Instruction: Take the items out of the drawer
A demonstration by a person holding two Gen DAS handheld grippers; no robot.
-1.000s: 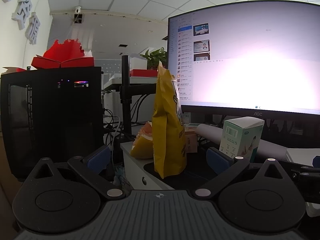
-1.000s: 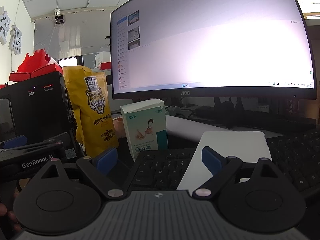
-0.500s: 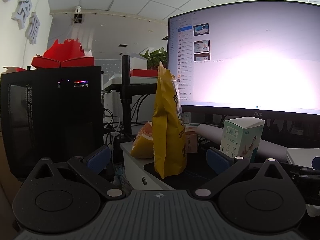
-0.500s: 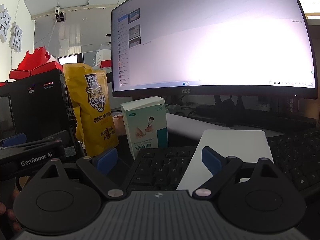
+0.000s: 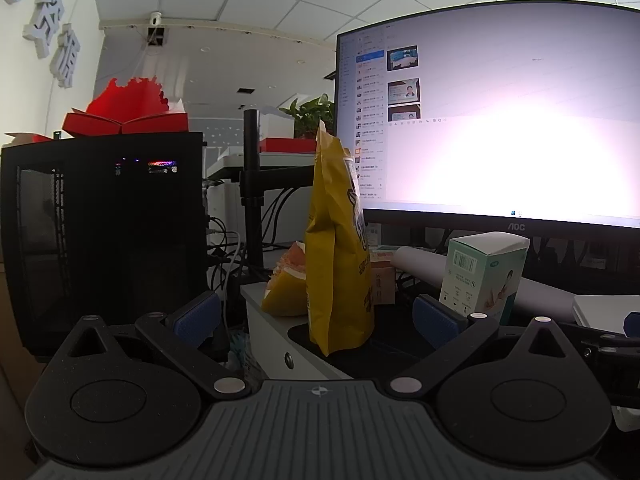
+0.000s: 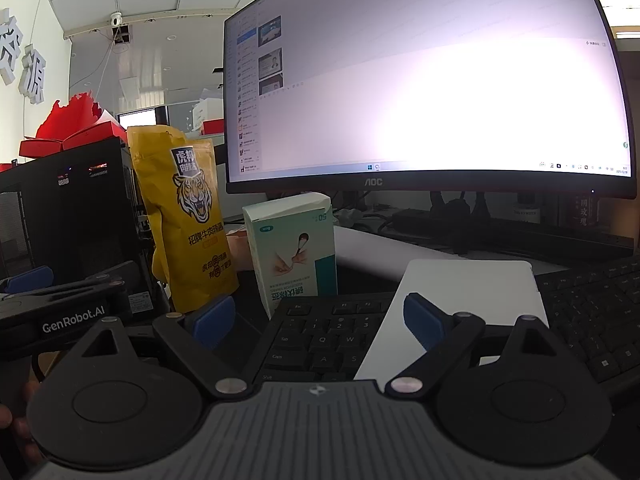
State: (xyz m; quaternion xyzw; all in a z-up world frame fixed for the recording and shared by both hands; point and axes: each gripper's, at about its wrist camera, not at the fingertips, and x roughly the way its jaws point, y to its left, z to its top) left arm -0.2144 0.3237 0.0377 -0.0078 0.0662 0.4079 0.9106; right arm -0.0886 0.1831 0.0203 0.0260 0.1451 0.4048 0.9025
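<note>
Both my jaws stand wide and empty before 2 items upright on the tabletop.

From my left gripper (image 5: pixel 316 316), the black computer case (image 5: pixel 100 232) with the red box (image 5: pixel 124 122) on top sits far left, then the yellow tiger pouch (image 5: pixel 340 264) upright near the edge of the tabletop (image 5: pixel 272 320), then the white-and-teal carton (image 5: pixel 482 276) just beside it, under the lit monitor (image 5: pixel 500 120). My left jaws are spread, nothing between the blue pads. From my right gripper (image 6: pixel 318 320), also spread and empty, the pouch (image 6: pixel 188 216) and carton (image 6: pixel 292 248) stand upright behind the black keyboard (image 6: pixel 328 336), a white pad (image 6: pixel 468 296) lying across it. No drawer shows in either view.
</note>
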